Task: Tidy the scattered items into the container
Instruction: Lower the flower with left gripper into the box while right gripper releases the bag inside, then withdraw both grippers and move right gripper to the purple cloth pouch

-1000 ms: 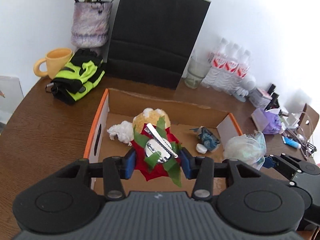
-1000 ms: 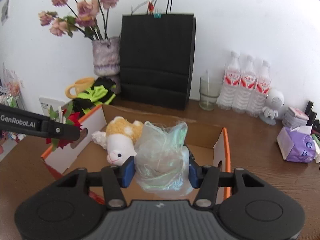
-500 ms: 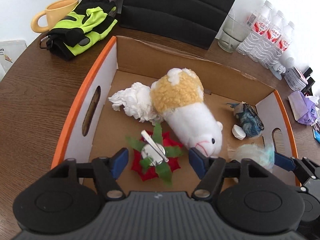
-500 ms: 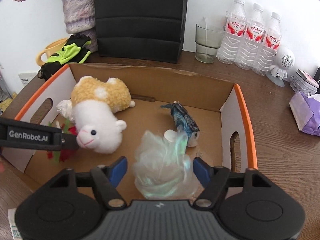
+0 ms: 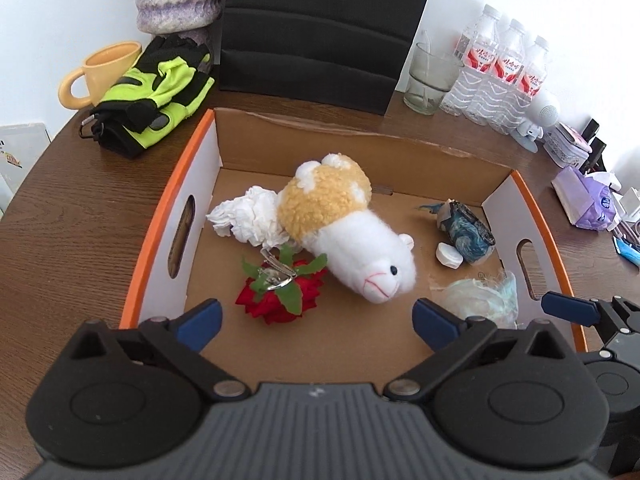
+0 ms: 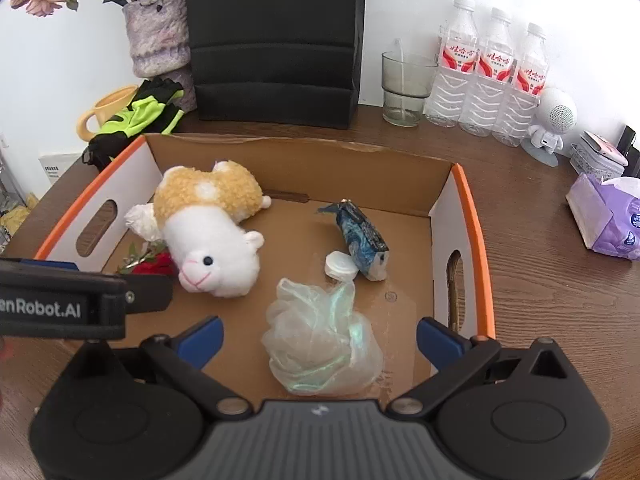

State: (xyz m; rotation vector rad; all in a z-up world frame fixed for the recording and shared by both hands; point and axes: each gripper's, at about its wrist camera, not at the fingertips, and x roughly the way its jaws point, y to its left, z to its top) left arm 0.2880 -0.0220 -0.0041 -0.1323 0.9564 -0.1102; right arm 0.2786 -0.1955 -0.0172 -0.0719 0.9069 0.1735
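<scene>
A: What's in the cardboard box?

B: A fleecy plush lamb, white with a curly tan back, lying beside a crumpled white tissue. A red fabric rose with a metal clip lies on the box floor, and a filmy, iridescent mesh puff sits near the right wall, close to a blue swirl-printed pouch and a small white cap.

A: And a second ago?

B: The left tool pinched the rose and the right tool squeezed the puff. Now both have their jaws opening wide, pads touching nothing, rose and puff lying loose below.

A: Around it?

B: A dark wood-grain table against a white wall, with a yellow mug, neon gloves, a black paper bag, a glass and three water bottles.
</scene>
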